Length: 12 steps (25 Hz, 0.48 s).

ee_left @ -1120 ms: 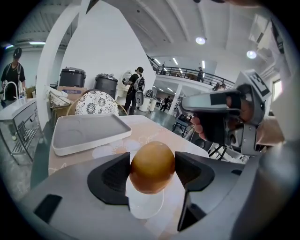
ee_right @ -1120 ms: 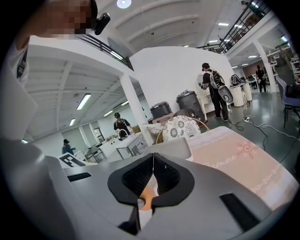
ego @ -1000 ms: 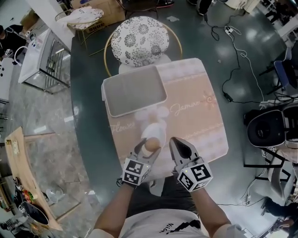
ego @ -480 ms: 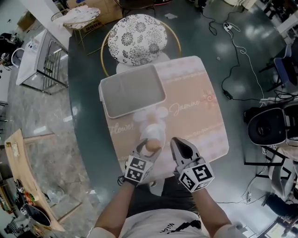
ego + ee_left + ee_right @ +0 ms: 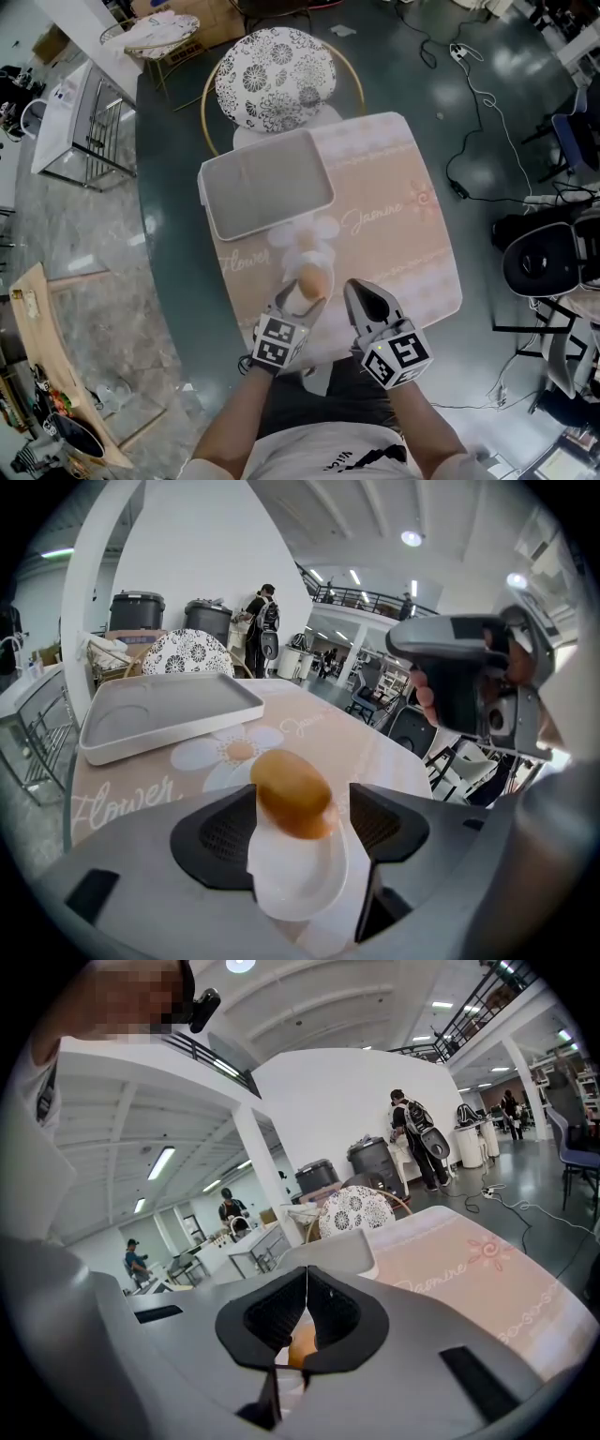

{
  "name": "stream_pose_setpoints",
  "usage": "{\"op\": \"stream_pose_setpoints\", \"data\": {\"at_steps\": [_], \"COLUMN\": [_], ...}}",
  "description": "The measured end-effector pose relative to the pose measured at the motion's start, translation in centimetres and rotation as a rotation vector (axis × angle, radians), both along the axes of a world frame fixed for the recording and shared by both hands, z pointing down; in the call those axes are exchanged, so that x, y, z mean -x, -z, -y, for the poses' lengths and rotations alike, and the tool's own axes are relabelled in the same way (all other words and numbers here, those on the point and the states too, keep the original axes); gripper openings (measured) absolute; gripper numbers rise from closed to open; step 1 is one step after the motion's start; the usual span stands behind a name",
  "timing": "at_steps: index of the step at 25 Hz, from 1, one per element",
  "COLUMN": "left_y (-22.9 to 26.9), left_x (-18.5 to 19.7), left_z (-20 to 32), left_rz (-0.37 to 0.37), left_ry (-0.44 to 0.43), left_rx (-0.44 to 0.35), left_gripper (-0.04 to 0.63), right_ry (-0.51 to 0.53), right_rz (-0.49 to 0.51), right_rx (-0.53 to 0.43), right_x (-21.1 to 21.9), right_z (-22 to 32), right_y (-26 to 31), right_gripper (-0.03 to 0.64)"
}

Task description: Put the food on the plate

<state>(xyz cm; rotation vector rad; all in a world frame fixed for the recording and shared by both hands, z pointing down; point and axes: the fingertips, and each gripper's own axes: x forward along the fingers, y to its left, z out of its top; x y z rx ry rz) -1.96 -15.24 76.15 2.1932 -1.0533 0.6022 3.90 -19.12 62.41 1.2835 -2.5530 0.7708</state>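
Left hand-held gripper (image 5: 302, 827) released, jaws apart. Brown oval food piece (image 5: 292, 794) sits loose between them, over small white plate (image 5: 291, 892) on surface (image 5: 394, 234). Right hand-held gripper (image 5: 306, 1283) clenched, empty. Food looks light, smooth, likely to roll: pinch gently across short middle.

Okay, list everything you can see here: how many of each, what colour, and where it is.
food: one, brown, oval, between the left gripper's jaws, over the plate
plate: one, white, small, on the near side of the table
tray: one, grey, on the far left part of the table
tablecloth: one, pink with a white flower and script, covering the table
chair: one, gold frame with a black and white patterned cushion, beyond the table
bins: two, dark, by the far white wall
person: one, standing near the bins
left gripper: one, grey, jaws apart
right gripper: one, grey, jaws together, nothing held, beside the left one
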Motion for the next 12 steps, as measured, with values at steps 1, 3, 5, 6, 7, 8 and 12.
{"op": "stream_pose_setpoints", "data": {"at_steps": [1, 3, 5, 6, 7, 8, 12], "left_y": [0.0, -0.1, -0.1, -0.1, 0.0, 0.2, 1.4], "left_x": [0.1, 0.3, 0.4, 0.5, 0.5, 0.6, 1.0], "left_z": [0.1, 0.2, 0.3, 0.3, 0.2, 0.1, 0.0], "left_rz": [0.003, 0.009, 0.011, 0.012, 0.013, 0.013, 0.008], "left_ry": [0.003, 0.010, 0.013, 0.014, 0.015, 0.017, 0.031], "left_rx": [-0.002, -0.004, -0.007, -0.008, -0.008, -0.009, -0.017], "left_gripper": [0.298, 0.298, 0.298, 0.298, 0.298, 0.298, 0.298], "right_ry": [0.000, 0.001, 0.003, 0.005, 0.005, 0.005, -0.006], "right_rz": [0.000, 0.000, -0.001, -0.003, -0.005, -0.008, -0.017], "right_rx": [0.001, 0.001, 0.001, 0.002, 0.004, 0.007, 0.016], "right_x": [0.0, 0.1, 0.2, 0.2, 0.2, 0.2, -0.3], "right_z": [0.0, 0.1, 0.1, 0.0, 0.0, 0.0, 0.1], "right_y": [0.0, 0.0, 0.0, 0.0, -0.1, -0.1, 0.1], "right_gripper": [0.017, 0.017, 0.017, 0.017, 0.017, 0.017, 0.017]}}
